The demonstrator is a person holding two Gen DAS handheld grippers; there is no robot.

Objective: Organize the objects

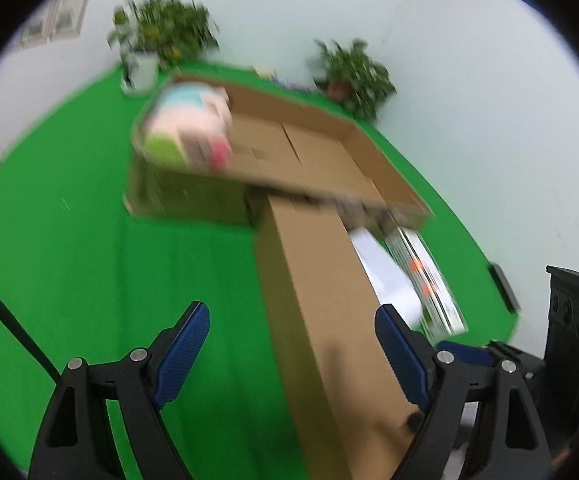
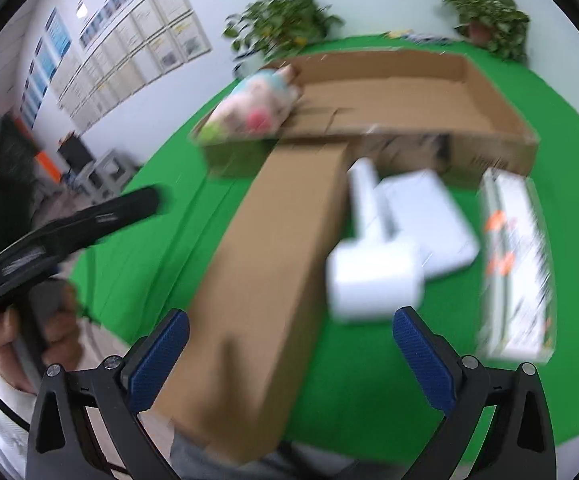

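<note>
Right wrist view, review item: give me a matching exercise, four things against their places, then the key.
Things:
1. plush toy
2. white roller
3. long carton
4. potted plant

Places:
A. lying on the green cloth, reaching to the near table edge
B. at the back against the wall
C. in a corner of the open box
D. between the long carton and the printed pack

Pairs: 1-C, 2-D, 3-A, 4-B

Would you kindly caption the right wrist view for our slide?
Open right tongs above a long cardboard flap and white roller; plush toy sits in the box.
</note>
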